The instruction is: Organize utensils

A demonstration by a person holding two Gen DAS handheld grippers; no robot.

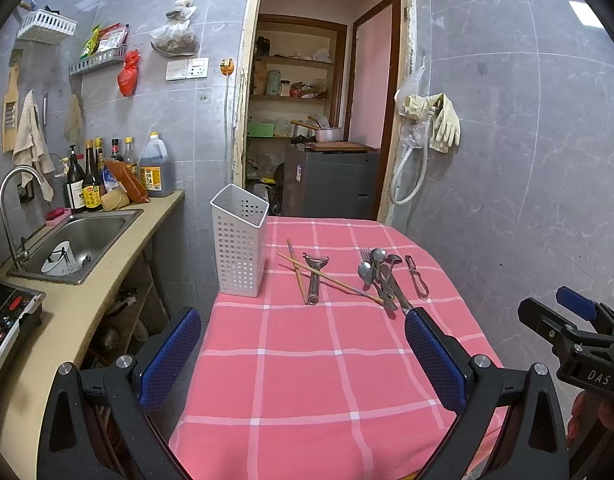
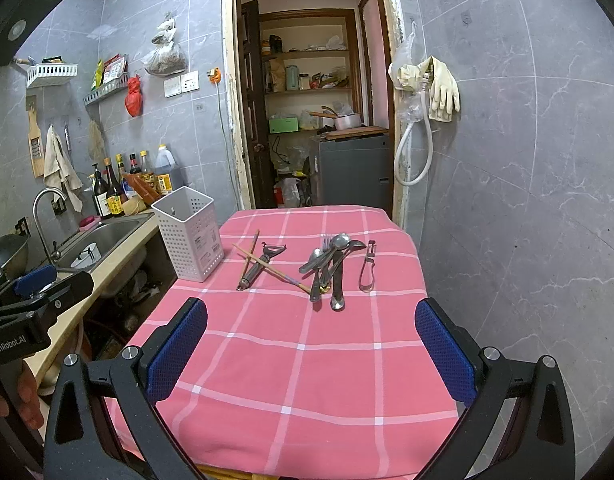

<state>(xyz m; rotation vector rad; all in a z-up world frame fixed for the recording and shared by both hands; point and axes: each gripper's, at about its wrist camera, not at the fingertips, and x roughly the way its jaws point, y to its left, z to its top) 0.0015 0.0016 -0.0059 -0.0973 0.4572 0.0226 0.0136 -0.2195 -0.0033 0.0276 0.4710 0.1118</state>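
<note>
A white perforated utensil holder (image 1: 239,240) (image 2: 189,233) stands empty at the far left corner of the pink checked table (image 1: 307,368) (image 2: 307,360). Beside it lie two wooden chopsticks (image 1: 331,279) (image 2: 267,266) crossed over a metal peeler (image 1: 315,276) (image 2: 261,260). To the right is a pile of spoons and forks (image 1: 377,274) (image 2: 329,264), then a second peeler (image 1: 417,276) (image 2: 367,266). My left gripper (image 1: 303,360) and right gripper (image 2: 311,352) are both open and empty, above the table's near half, short of the utensils.
A counter with a steel sink (image 1: 81,240) (image 2: 107,236), faucet and sauce bottles (image 1: 119,172) runs along the left. An induction cooker (image 1: 7,320) sits at the near left. A doorway (image 1: 327,100) opens behind the table. A grey tiled wall is on the right.
</note>
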